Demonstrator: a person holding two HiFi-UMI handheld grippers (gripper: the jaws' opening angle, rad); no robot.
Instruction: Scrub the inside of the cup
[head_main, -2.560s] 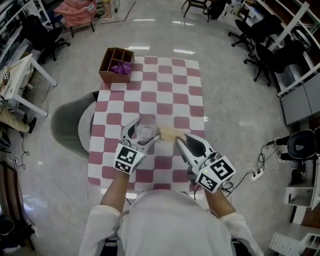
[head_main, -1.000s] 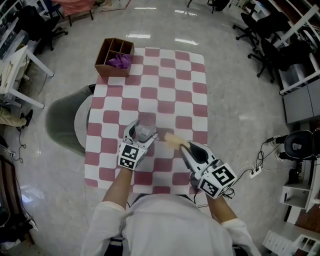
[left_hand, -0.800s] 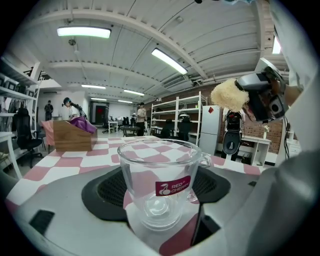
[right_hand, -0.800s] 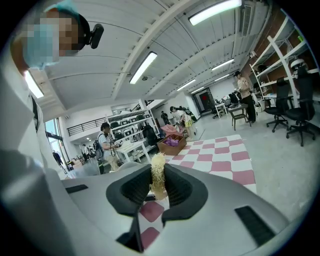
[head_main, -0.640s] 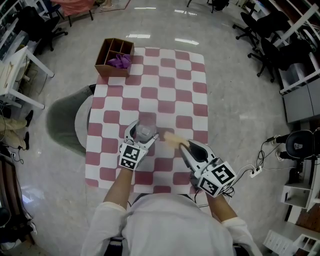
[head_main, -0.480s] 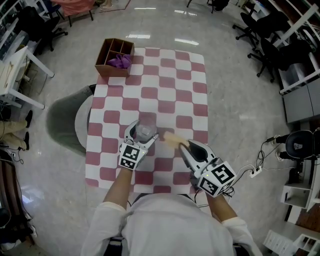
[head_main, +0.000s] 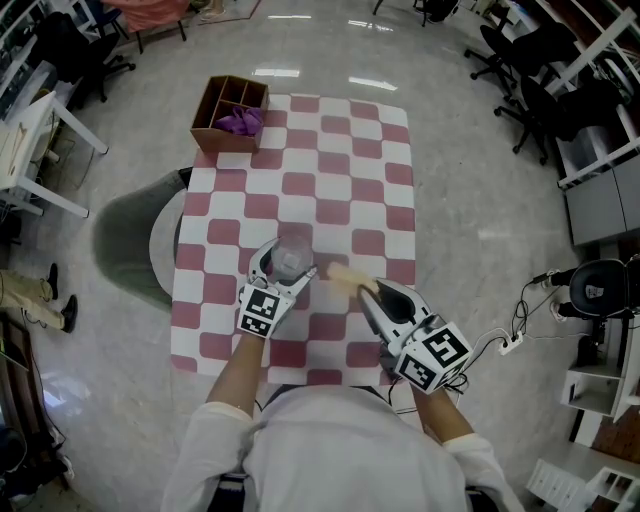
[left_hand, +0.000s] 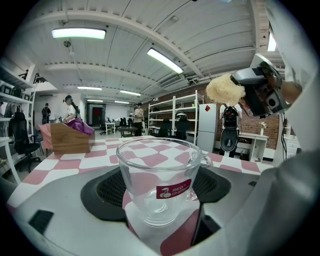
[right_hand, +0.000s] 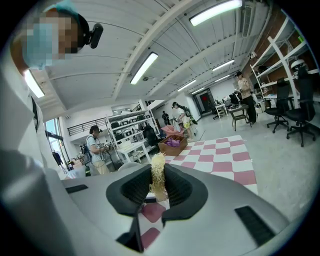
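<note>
- The left gripper (head_main: 287, 270) has its fingers (left_hand: 100, 192) closed on the cup (left_hand: 159, 175), one pad against each side.
- The cup is clear glass and upright, with its mouth open at 12 o'clock, a red label on the near wall and its handle at 3 o'clock in the left gripper view.
- In the head view the cup sits over the near middle of the desk (head_main: 345, 160), which wears a red-and-white checked cloth. Whether its base touches the cloth cannot be told.
- The right gripper (head_main: 362, 290) has its fingers (right_hand: 130, 192) pinching a pale fibrous scrubber (right_hand: 158, 176), which sticks out past the fingertips.
- In the head view the scrubber lies at 3 o'clock of the cup, near it but outside it. In the left gripper view it hangs at 1 o'clock, above the rim and apart from it.
- A wooden box (head_main: 222, 128) holding purple cloth (head_main: 240, 122) stands at the desk's far corner, at 11 o'clock, well apart from the cup.
</note>
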